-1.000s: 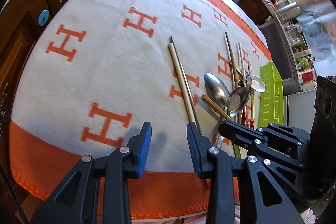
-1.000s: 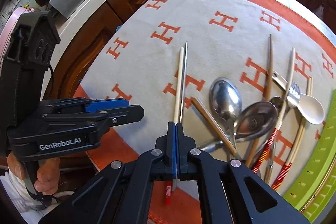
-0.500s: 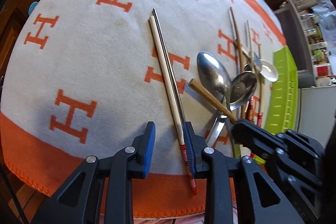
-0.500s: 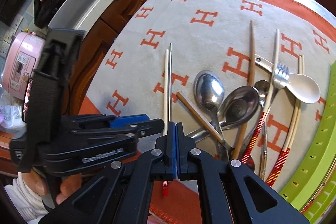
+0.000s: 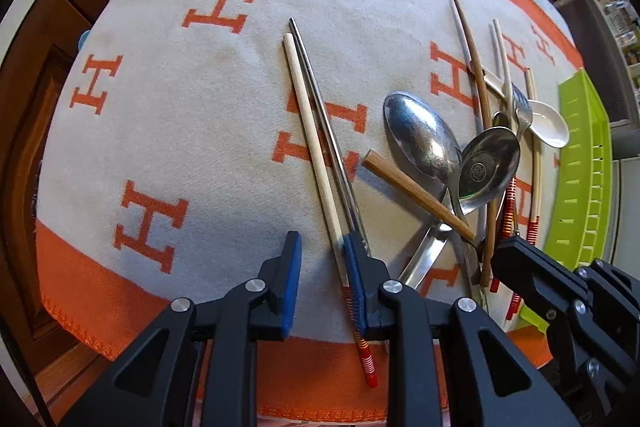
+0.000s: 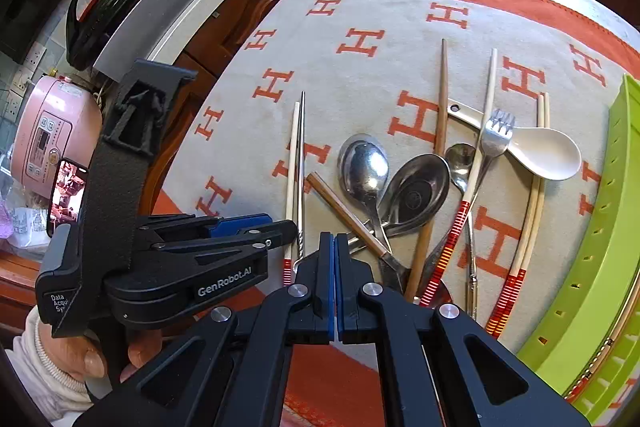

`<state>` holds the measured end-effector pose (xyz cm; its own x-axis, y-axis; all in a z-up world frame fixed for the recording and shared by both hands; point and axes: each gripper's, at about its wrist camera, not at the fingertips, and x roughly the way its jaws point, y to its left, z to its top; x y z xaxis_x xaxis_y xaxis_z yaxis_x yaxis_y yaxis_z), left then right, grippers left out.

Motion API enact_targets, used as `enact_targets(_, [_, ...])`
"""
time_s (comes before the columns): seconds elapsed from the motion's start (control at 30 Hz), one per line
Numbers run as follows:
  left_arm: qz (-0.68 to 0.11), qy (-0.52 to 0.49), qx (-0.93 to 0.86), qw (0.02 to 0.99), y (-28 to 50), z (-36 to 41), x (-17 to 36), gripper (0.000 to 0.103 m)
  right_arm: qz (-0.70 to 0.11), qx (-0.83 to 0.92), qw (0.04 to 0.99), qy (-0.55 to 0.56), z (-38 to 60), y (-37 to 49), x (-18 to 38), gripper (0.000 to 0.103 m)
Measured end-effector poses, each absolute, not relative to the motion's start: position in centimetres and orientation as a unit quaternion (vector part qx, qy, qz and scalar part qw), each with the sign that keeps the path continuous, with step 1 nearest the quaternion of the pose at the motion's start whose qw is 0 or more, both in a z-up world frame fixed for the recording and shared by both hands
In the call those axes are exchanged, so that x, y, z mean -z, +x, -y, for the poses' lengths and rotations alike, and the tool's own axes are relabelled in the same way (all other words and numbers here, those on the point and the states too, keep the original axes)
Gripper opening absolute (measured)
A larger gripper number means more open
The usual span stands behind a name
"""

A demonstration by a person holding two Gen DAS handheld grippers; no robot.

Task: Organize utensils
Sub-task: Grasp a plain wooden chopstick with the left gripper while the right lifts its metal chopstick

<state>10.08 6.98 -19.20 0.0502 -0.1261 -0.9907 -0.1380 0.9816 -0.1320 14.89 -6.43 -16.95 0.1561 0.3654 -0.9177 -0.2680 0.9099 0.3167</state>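
My left gripper is open, low over the near end of a pale wooden chopstick and a metal chopstick that lie side by side on the cloth. The pale chopstick passes between its jaws beside the right pad. It shows from the side in the right wrist view. My right gripper is shut and empty, just right of that pair. A pile of spoons, a fork, a white spoon and more chopsticks lies further right.
A white cloth with orange H marks covers the table. A green slotted tray stands at the right edge. A pink rice cooker and dark wooden cabinets lie beyond the table.
My left gripper has moved forward and down onto the near end of the chopstick pair, jaws narrower. My right gripper has drawn back a little and stays shut.
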Motion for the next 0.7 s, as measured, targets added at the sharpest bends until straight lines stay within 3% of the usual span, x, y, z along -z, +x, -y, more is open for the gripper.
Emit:
enact_targets(0.2, [-0.683, -0.026, -0.024, 0.73, 10.1, -4.3, 19.1, 0.022, -0.611, -0.206, 0.763, 0.043, 7.0, 14.9, 16.9, 0.0])
enact_targets(0.27, [-0.68, -0.026, -0.019, 0.733, 10.2, -4.0, 19.0, 0.006, -0.609, -0.205, 0.765, 0.044, 7.1, 14.8, 16.8, 0.0])
enact_targets(0.7, [-0.663, -0.127, 0.002, 0.738, 8.1, -9.0, 17.4, 0.003, -0.635, -0.235, 0.734, 0.048, 5.0, 14.8, 18.1, 0.002])
